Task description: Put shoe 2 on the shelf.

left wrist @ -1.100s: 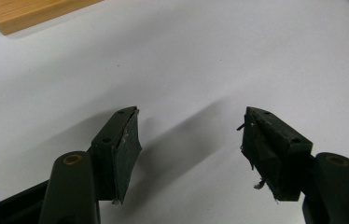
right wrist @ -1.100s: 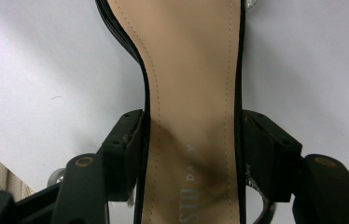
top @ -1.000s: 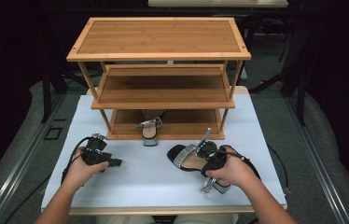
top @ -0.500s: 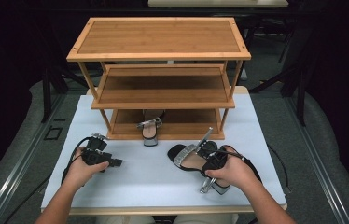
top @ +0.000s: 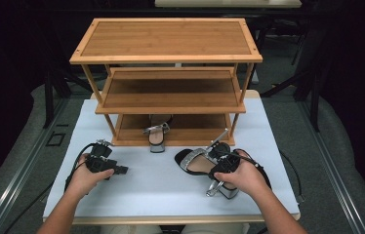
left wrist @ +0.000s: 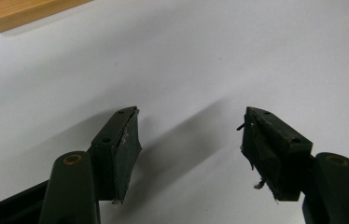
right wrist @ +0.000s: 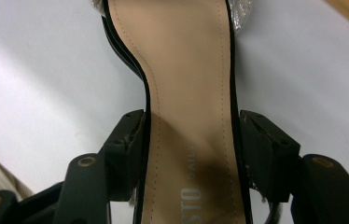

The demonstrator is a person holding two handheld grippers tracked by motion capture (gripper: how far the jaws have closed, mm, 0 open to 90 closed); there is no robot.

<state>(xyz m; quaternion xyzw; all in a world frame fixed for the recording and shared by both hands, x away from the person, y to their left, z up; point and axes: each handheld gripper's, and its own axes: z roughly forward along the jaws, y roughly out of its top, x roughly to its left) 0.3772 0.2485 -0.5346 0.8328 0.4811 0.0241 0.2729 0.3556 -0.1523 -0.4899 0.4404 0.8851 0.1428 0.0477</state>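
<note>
Two sandals are seen; one sandal (top: 201,163) lies on the white table (top: 161,185) before the rack (top: 166,87), toe toward the left, long axis slanting to the right gripper (right wrist: 191,154), whose jaws flank its waist; the second sandal (top: 157,136) rests on the bottom shelf, toe frontward; the left gripper (left wrist: 189,154) is held wide open, empty
</note>
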